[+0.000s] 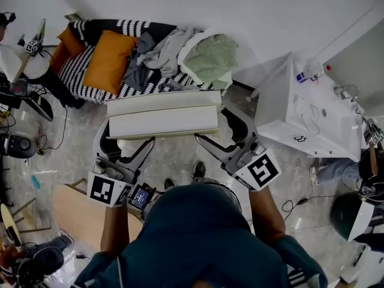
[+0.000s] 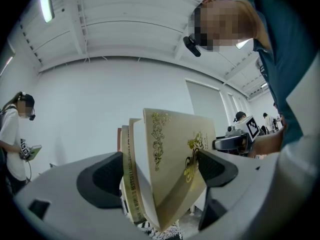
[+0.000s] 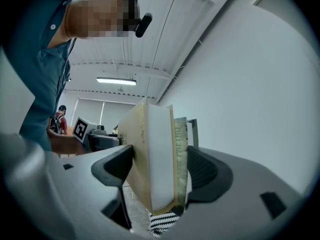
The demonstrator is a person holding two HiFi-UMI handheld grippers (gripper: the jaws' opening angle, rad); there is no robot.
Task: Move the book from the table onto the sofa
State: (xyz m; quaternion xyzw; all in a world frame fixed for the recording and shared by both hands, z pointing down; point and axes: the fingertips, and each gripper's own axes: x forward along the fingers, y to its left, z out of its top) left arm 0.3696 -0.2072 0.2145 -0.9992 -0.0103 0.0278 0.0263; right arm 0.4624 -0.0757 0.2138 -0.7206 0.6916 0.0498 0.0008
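Observation:
A stack of thick cream books (image 1: pixel 162 116) hangs level in the air in front of the sofa (image 1: pixel 78 71), held at each end. My left gripper (image 1: pixel 129 132) is shut on its left end and my right gripper (image 1: pixel 216 125) on its right end. In the left gripper view the gold-ornamented cover (image 2: pixel 170 159) and a printed spine stand between the dark pads (image 2: pixel 102 179) of the left gripper (image 2: pixel 157 171). In the right gripper view the right gripper (image 3: pixel 157 169) clamps the white page block (image 3: pixel 160 154) between both pads. The sofa has a black-and-white striped cover.
Orange cushions (image 1: pixel 108 59) and a heap of grey and green clothes (image 1: pixel 180 53) cover much of the sofa. A white cabinet (image 1: pixel 306 116) stands at the right. A wooden table (image 1: pixel 75 212) is at my lower left. Another person (image 2: pixel 12 134) stands at the left wall.

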